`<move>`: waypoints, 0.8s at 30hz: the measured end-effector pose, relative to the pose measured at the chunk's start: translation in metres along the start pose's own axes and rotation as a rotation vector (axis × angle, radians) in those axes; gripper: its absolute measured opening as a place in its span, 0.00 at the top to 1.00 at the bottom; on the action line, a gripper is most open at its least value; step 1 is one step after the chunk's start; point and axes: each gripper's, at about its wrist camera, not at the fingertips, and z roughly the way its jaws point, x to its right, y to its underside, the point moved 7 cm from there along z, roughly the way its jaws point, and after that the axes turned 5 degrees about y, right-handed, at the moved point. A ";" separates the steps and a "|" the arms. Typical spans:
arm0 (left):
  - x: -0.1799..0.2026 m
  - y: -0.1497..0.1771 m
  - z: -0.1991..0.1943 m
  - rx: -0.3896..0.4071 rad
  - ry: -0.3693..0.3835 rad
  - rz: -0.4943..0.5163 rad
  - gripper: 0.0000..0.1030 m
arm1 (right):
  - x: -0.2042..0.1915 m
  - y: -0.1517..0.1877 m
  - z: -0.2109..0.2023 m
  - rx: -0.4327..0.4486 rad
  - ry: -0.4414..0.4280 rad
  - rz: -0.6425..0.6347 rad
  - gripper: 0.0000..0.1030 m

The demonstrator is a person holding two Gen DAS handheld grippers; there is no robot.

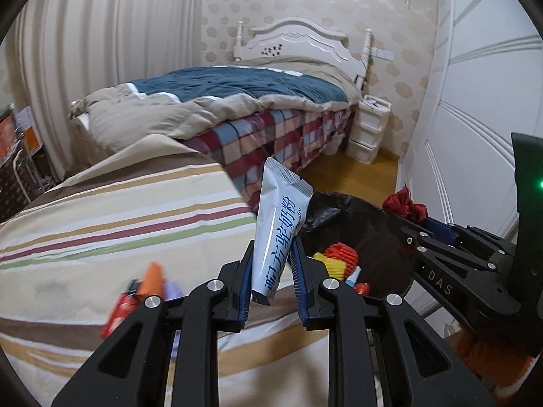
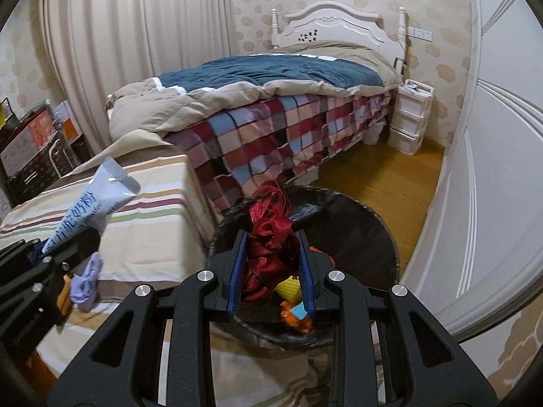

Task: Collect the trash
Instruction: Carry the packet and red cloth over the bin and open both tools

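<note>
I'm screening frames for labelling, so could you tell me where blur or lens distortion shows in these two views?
Left wrist view: wrappers beside the left gripper smear with motion blur; the sachet stays sharp. Right wrist view: the wardrobe bows from fisheye; the ribbon is crisp.

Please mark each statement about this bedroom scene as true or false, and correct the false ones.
1. The left hand-held gripper holds a white sachet. True.
2. The right hand-held gripper is empty. False: it is shut on a red ribbon bundle.
3. The trash bin has a black liner and already contains colourful items. True.
4. The sachet is lying inside the bin. False: it is between the left gripper's pads, over the edge of the striped cloth.
5. The far bed has a white headboard. True.
</note>
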 end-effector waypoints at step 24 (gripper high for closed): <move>0.038 -0.006 0.084 -0.100 -0.045 0.069 0.78 | 0.046 0.009 0.065 -0.086 0.046 0.044 0.73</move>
